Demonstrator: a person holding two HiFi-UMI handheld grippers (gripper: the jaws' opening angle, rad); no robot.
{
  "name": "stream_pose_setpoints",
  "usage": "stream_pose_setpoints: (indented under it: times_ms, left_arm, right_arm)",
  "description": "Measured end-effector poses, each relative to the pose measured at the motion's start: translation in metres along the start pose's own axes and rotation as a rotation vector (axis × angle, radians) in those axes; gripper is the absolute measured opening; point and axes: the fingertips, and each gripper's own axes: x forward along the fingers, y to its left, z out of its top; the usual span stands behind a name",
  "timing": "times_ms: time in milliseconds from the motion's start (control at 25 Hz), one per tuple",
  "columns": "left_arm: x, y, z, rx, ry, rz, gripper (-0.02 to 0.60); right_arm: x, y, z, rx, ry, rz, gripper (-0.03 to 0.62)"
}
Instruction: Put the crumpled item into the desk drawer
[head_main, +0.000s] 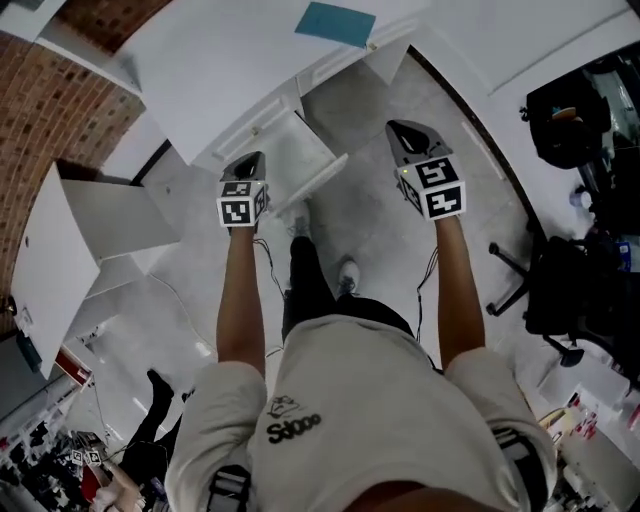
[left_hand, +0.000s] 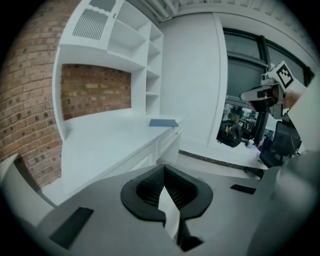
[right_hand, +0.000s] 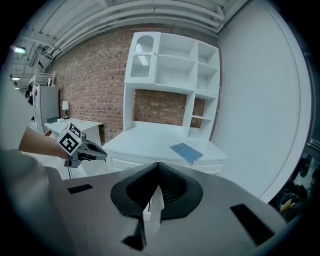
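The white desk (head_main: 230, 70) runs along the brick wall, and one drawer (head_main: 288, 150) is pulled out toward me. Its inside looks pale and I make out no crumpled item in any view. My left gripper (head_main: 252, 160) hovers just left of the open drawer with its jaws closed together and nothing between them (left_hand: 163, 168). My right gripper (head_main: 399, 129) is held to the right of the drawer above the floor. Its jaws also meet at the tip with nothing in them (right_hand: 158, 164). Each gripper shows in the other's view: the right one (left_hand: 264, 93) and the left one (right_hand: 86, 150).
A flat blue sheet (head_main: 335, 22) lies on the desk top near the corner. White shelves (right_hand: 170, 65) rise over the desk. A white cabinet (head_main: 70, 250) stands at the left, a black office chair (head_main: 555, 290) at the right. My feet (head_main: 346, 275) are on the grey floor.
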Motion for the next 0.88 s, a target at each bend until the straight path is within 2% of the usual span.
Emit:
stream_pose_setpoints:
  times_ms: [240, 320, 560, 880]
  left_arm:
    - [-0.106, -0.015, 0.059, 0.062, -0.167, 0.051, 0.018]
    - [-0.14, -0.025, 0.074, 0.097, -0.199, 0.059, 0.018]
    - [-0.227, -0.045, 0.104, 0.157, -0.285, 0.087, 0.018]
    - [-0.317, -0.085, 0.127, 0.197, -0.406, 0.1, 0.018]
  right_arm:
    - [-0.041, 0.034, 0.052, -0.076, -0.111, 0.033, 0.005]
    - [-0.059, 0.046, 0.066, -0.103, -0.141, 0.04, 0.005]
    - [-0.104, 0.085, 0.1, -0.157, -0.216, 0.063, 0.006]
    - [-0.173, 0.117, 0.115, -0.226, -0.291, 0.063, 0.005]
